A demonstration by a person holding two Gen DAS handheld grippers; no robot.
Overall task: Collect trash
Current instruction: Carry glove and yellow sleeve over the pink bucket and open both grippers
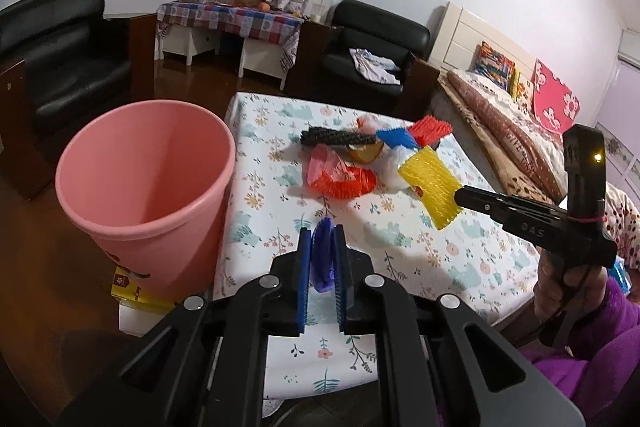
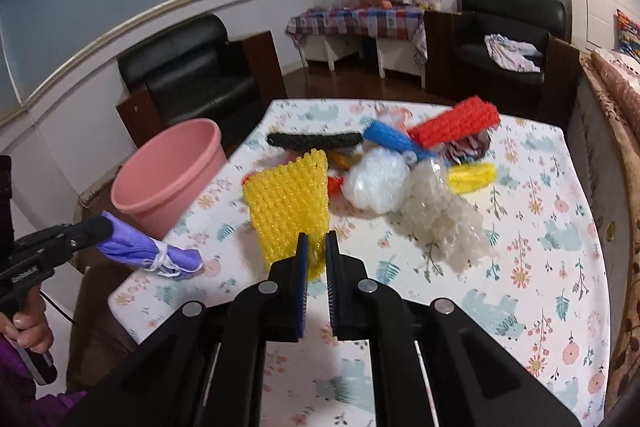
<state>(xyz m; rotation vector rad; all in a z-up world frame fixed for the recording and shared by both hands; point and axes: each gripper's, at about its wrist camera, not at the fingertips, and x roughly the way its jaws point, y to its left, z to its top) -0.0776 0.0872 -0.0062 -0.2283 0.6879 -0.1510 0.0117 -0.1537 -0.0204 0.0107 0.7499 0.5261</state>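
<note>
My left gripper (image 1: pixel 322 227) is shut on a purple knotted bag (image 1: pixel 323 257), held above the table's near left corner; the bag also shows in the right wrist view (image 2: pixel 148 247). My right gripper (image 2: pixel 313 239) is shut on a yellow foam net (image 2: pixel 290 203) and holds it above the table; the net also shows in the left wrist view (image 1: pixel 430 181). A pink bin (image 1: pixel 140 191) stands open on the floor left of the table. A trash pile lies mid-table: black net (image 2: pixel 314 141), blue net (image 2: pixel 394 141), red net (image 2: pixel 456 125), white plastic (image 2: pixel 378 183), bubble wrap (image 2: pixel 444 223).
The floral-cloth table (image 2: pixel 520 267) bears the pile. A yellow box (image 1: pixel 134 291) lies by the bin's base. Black armchairs (image 1: pixel 372 47) stand behind, a side table (image 1: pixel 228 19) at the back, and a bed (image 1: pixel 520 131) to the right.
</note>
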